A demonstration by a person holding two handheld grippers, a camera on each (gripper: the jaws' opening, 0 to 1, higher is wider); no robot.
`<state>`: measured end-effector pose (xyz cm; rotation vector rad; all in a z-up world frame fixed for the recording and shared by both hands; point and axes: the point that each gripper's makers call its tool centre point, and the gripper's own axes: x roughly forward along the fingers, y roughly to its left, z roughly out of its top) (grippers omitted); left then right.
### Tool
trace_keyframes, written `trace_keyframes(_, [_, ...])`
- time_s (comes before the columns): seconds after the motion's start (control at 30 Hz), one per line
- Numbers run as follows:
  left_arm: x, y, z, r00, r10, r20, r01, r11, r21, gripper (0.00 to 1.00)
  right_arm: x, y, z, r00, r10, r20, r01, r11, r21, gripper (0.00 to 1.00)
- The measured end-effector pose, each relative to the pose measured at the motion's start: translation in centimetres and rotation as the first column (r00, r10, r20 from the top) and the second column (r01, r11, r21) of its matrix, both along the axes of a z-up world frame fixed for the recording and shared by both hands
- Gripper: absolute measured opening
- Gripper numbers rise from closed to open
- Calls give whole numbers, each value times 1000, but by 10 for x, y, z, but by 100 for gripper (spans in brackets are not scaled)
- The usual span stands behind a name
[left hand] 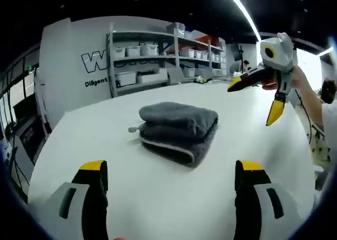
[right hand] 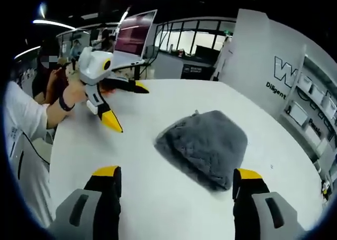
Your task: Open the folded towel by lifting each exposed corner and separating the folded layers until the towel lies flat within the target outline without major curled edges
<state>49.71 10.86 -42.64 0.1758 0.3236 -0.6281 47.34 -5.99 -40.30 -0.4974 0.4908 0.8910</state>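
Fingers of both the left gripper (left hand: 171, 179) and right gripper (right hand: 176, 186) spread wide, holding nothing; folded grey towel (left hand: 179, 130) lies at twelve o'clock on the white table (left hand: 158, 198).

The left gripper view looked low across the white table (left hand: 158, 198) at the folded towel (left hand: 179, 130), shelves behind. The right gripper view faced the towel from another side, slightly higher. Both shared table and towel (each also caught the other gripper).
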Motion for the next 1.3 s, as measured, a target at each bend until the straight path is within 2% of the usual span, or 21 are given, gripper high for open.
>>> trace_keyframes(0.07, [2, 2, 0, 1000, 6, 3, -6, 1000, -10, 99, 4, 5, -1, 1000, 4, 14, -4, 1000, -9, 87])
trace_keyframes(0.3, [6, 5, 5, 999, 16, 41, -15, 1000, -17, 99, 22, 23, -4, 987, 67, 149, -52, 994, -99, 86])
trace_keyframes(0.47, [8, 8, 8, 998, 24, 62, -23, 999, -25, 98, 28, 40, -11, 987, 77, 143, -66, 995, -78, 81])
trace_keyframes(0.67, [9, 9, 9, 997, 29, 69, -27, 999, -35, 98, 41, 57, -13, 973, 83, 215, -66, 994, -88, 76])
trace_keyframes(0.8, [10, 8, 8, 997, 37, 65, -35, 998, -43, 98, 51, 70, -7, 964, 61, 259, -56, 998, -25, 67])
trace_keyframes(0.9, [10, 7, 7, 997, 40, 70, -37, 998, -42, 97, 58, 78, -6, 955, 56, 293, -56, 998, -6, 63])
trace_keyframes(1.13, [12, 11, 8, 996, 56, 75, -52, 997, -51, 98, 67, 84, -15, 929, 73, 363, -56, 997, -57, 55])
trace_keyframes(1.3, [14, 16, 13, 992, 82, 93, -76, 995, -66, 97, 68, 86, -25, 915, 105, 390, -67, 992, -110, 48])
